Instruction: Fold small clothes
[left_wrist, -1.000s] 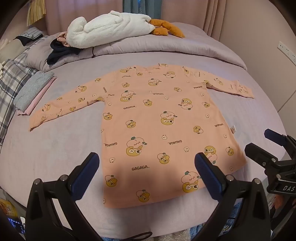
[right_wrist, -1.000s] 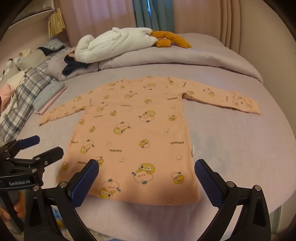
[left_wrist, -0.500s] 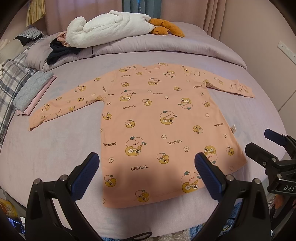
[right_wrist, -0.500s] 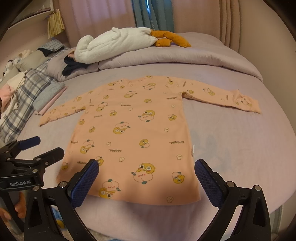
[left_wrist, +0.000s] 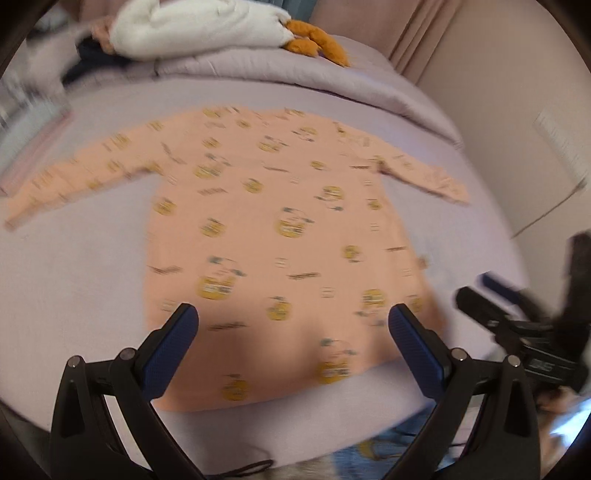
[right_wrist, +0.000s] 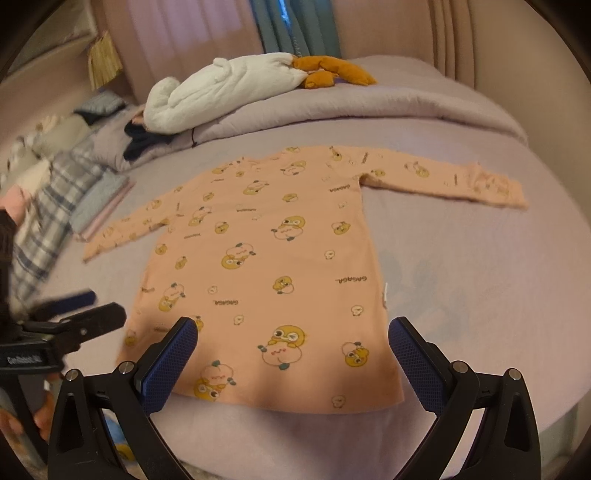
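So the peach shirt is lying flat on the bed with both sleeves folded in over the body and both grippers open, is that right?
Not quite: the sleeves are not folded in. The right wrist view shows the shirt flat on the bed with both sleeves spread straight out to the sides. The rest holds: the left gripper and right gripper are both open.

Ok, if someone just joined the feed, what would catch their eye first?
The peach long-sleeved top with yellow cartoon prints, spread flat mid-bed with both sleeves out. Next, the white padded bundle and orange plush on the rolled duvet at the far end. Both the left gripper and the right gripper hang open near the hem, holding nothing.
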